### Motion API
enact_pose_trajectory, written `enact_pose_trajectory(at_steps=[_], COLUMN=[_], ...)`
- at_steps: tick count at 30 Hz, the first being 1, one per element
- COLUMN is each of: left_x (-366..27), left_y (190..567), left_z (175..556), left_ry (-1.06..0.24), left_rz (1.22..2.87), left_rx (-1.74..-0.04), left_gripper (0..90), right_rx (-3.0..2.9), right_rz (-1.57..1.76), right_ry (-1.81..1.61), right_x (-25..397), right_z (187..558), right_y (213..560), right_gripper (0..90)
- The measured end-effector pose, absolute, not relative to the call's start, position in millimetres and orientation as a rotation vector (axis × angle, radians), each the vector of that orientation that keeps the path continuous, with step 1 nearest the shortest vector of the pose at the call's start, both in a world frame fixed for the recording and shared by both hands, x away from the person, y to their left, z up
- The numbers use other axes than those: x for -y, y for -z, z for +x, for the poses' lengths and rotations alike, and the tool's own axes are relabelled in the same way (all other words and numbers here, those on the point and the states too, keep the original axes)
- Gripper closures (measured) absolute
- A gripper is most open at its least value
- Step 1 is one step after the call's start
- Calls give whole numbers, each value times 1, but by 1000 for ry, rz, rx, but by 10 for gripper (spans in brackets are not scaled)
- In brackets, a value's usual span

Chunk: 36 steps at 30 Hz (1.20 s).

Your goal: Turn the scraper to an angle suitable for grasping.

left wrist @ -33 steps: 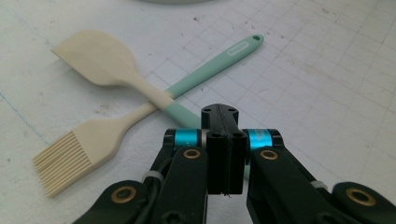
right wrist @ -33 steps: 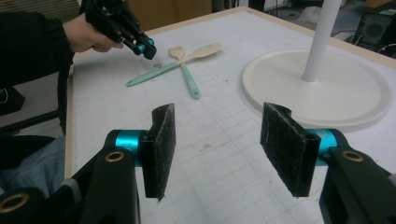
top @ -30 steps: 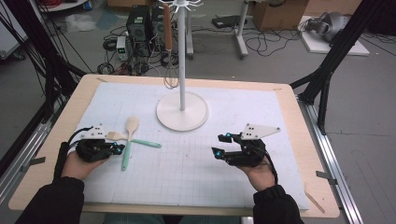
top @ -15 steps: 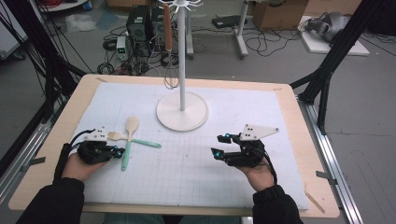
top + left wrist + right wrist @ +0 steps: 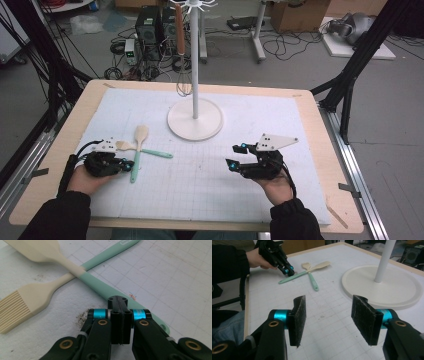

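Left tool (image 5: 120, 315), jaws together, over the spatula handle (image 5: 110, 291).

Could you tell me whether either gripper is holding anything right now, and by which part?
Nothing is held: the left gripper has its jaws shut, empty, above the spatula's handle; the right gripper is open.

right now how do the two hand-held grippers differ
The left hand-held gripper has its jaws closed together and empty, tips just above the mint-handled cream spatula; the right hand-held gripper has its jaws wide apart over bare mat, near the white round stand base. Both are black with blue rings.
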<state>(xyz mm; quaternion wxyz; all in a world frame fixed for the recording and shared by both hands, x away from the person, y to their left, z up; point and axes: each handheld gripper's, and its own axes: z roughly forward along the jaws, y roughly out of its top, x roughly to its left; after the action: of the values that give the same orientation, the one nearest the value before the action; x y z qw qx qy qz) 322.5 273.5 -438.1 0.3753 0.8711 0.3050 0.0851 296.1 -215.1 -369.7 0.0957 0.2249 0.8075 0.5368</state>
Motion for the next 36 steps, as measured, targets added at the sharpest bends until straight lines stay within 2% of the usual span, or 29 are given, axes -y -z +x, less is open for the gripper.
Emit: enact_pose_trajectory(at_steps=[36], left_x=[-242], left_y=[438], left_z=[326], left_ry=[-191], left_rz=[2253], left_rx=[-723], left_gripper=[896], right_rx=[-2409], right_rz=[660], right_ry=[-1573], right_x=[211], right_z=[298], right_y=[373], right_gripper=[449])
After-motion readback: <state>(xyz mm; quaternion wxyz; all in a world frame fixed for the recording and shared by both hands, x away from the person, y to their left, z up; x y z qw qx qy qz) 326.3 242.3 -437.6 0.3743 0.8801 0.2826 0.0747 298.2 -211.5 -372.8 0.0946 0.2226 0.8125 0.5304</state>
